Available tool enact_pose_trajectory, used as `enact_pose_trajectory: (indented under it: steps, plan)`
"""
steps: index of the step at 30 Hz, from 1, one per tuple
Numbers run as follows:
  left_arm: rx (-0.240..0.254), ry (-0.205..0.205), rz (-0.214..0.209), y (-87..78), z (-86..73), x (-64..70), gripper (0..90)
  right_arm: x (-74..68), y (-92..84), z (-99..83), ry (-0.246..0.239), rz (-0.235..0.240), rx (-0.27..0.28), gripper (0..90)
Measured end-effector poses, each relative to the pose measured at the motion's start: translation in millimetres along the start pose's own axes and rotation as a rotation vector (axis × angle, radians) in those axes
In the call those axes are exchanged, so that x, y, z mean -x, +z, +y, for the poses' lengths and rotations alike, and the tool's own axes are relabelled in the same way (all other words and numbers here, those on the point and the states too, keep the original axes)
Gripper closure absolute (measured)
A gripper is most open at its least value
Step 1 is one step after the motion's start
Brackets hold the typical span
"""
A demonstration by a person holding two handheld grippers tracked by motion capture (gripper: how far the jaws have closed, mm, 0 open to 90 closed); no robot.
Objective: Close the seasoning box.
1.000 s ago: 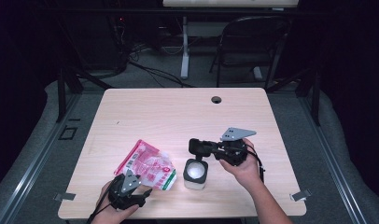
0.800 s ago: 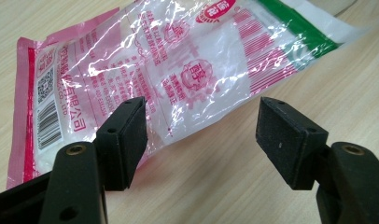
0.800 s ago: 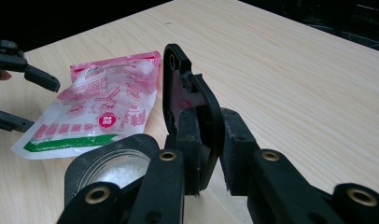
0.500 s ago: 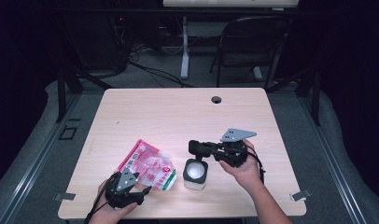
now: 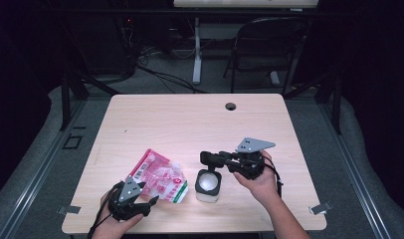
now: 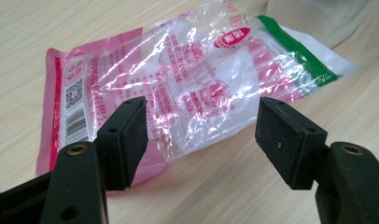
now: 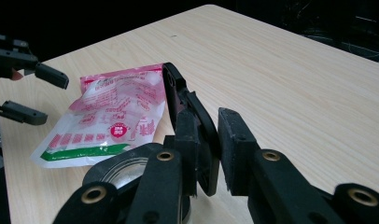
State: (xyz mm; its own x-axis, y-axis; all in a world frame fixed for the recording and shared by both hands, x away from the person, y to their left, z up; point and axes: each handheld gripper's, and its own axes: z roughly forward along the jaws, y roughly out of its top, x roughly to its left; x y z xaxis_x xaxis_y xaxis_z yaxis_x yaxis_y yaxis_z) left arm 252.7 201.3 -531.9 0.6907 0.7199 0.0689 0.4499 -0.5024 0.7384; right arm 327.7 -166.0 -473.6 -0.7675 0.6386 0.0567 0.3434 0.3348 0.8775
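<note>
The right hand-held gripper [image 7: 207,154] is clenched on a black lid [image 7: 190,121], pinched on edge between its pads and held up just above the open white container [image 5: 208,185] on the counter [image 5: 190,119]. The lid is off, so filling looks like the step in hand. The left hand-held gripper [image 6: 199,133] hangs released (jaws wide, touching nothing), and the pink snack bag [image 6: 178,88] lies flat just ahead of it, beside the container. Next it must close on the bag's near edge.
</note>
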Motion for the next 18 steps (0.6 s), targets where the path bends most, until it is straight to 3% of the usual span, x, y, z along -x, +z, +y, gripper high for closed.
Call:
enact_pose_trajectory:
  steps: [9,18]
  plan:
    - [0.009,-0.017,-0.013,1.0,-0.8,-7.0,34.2,-6.6,-1.9,0.6,-0.02,-0.016,-0.01,77.8]
    - [0.017,-0.02,-0.01,2.9,0.3,-10.4,34.5,-9.7,-3.5,-0.7,-0.019,0.0,-0.013,76.6]
